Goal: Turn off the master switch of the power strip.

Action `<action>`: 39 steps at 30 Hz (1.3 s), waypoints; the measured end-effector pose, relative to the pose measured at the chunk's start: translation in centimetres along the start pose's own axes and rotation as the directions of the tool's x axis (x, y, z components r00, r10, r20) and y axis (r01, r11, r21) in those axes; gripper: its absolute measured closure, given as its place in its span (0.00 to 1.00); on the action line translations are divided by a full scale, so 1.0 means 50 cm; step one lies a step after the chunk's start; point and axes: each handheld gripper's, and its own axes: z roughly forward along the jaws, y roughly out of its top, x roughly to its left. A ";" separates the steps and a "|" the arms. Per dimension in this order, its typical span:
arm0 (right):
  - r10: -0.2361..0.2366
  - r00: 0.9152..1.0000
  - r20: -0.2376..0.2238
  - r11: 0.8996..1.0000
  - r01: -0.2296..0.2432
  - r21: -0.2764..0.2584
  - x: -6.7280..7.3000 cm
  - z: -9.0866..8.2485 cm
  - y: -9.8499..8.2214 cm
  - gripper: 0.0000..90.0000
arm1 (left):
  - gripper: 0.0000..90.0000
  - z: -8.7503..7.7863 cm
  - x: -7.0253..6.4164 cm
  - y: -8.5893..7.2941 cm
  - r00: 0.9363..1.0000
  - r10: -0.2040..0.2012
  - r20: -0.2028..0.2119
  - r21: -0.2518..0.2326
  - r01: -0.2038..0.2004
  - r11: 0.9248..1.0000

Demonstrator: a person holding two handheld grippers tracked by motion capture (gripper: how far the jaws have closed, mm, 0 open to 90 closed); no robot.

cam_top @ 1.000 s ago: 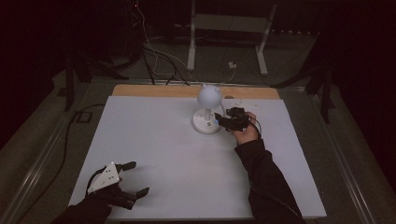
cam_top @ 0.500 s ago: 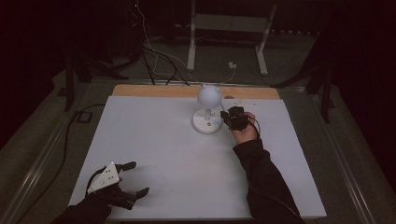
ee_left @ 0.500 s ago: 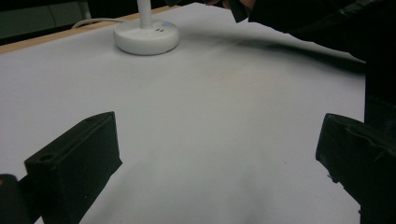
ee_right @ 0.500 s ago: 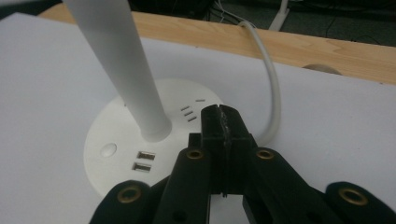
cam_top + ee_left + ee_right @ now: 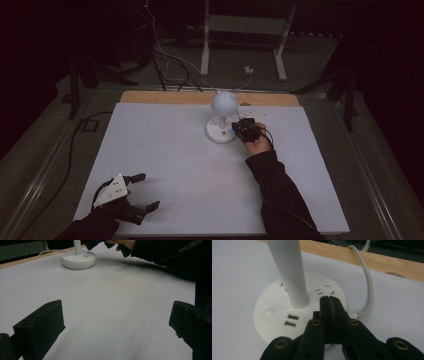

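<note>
From the high view, a white desk lamp [image 5: 222, 117] stands near the far edge of the white table [image 5: 165, 165], its round base flat on the surface and its stem upright under a globe-shaped head. The right gripper [image 5: 245, 131] sits just beside the base on its right side, pointing toward it; the right hand [image 5: 258, 144] is plainly the nearer one. The left gripper [image 5: 135, 192] rests well apart at the near left corner, its jaws spread, with a wide stretch of bare table between it and the lamp. A wooden strip [image 5: 150, 97] marks the far edge just behind the lamp, so there is little room beyond it.

In the left gripper view, the two black jaws stand wide apart with nothing between them; the lamp base [image 5: 78, 259] lies far ahead and slightly left.

In the right gripper view, the jaws are pressed together, pinching nothing, and their joined tip [image 5: 329, 305] hangs over the base's right half, near the small slots [image 5: 324, 291]. The round button [image 5: 270, 312] lies to the left of the stem [image 5: 289, 272], beyond two USB ports [image 5: 291, 320]. The lamp's cable [image 5: 367, 285] loops off to the right. Reaching the button would likely mean moving left, around the stem.
</note>
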 end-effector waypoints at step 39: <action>-0.067 0.997 0.033 0.997 0.066 0.032 0.018 0.013 -0.005 1.00 | 0.00 0.002 0.000 -0.001 1.000 -0.004 -0.004 0.001 0.004 1.000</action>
